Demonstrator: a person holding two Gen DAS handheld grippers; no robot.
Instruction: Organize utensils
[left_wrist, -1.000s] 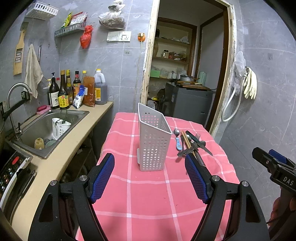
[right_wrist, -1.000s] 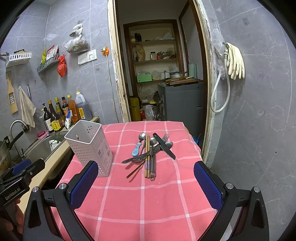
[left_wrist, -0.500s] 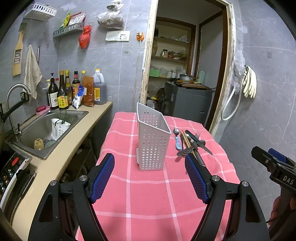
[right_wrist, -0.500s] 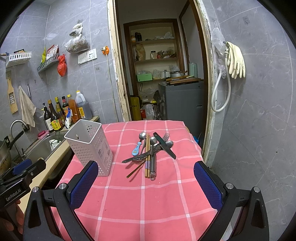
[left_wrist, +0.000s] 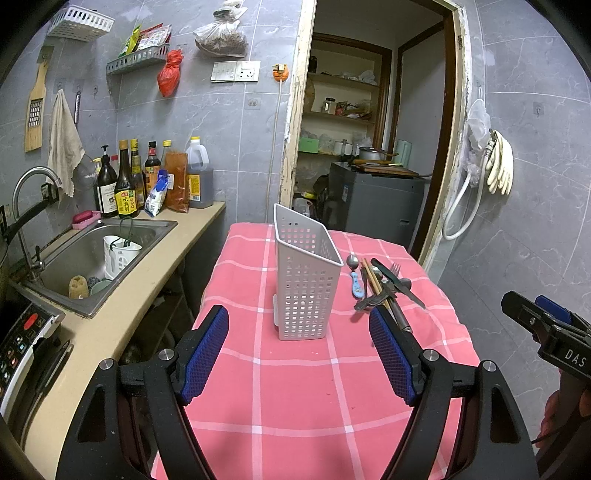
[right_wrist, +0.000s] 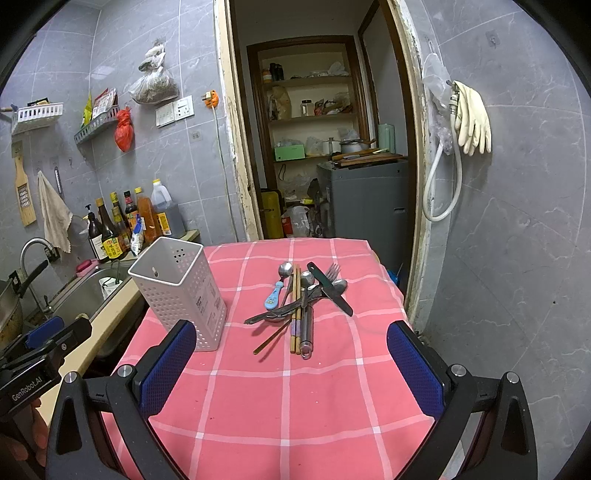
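A white perforated utensil holder (left_wrist: 306, 284) stands upright and empty on the pink checked tablecloth (left_wrist: 295, 387); it also shows in the right wrist view (right_wrist: 181, 291). A pile of utensils (right_wrist: 301, 299) lies to its right: spoons, a fork, a black-handled knife, wooden chopsticks and a blue-handled spoon (right_wrist: 273, 297). The pile also shows in the left wrist view (left_wrist: 382, 286). My left gripper (left_wrist: 299, 354) is open and empty, just short of the holder. My right gripper (right_wrist: 291, 369) is open and empty, short of the pile.
A counter with a steel sink (left_wrist: 92, 251) and several sauce bottles (left_wrist: 125, 184) runs along the table's left side. A doorway (right_wrist: 317, 147) to a pantry with a grey appliance lies behind the table. A hose and rubber gloves (right_wrist: 472, 118) hang on the right wall.
Both grippers have barely moved; the left view has shifted slightly. Nothing was grasped or moved.
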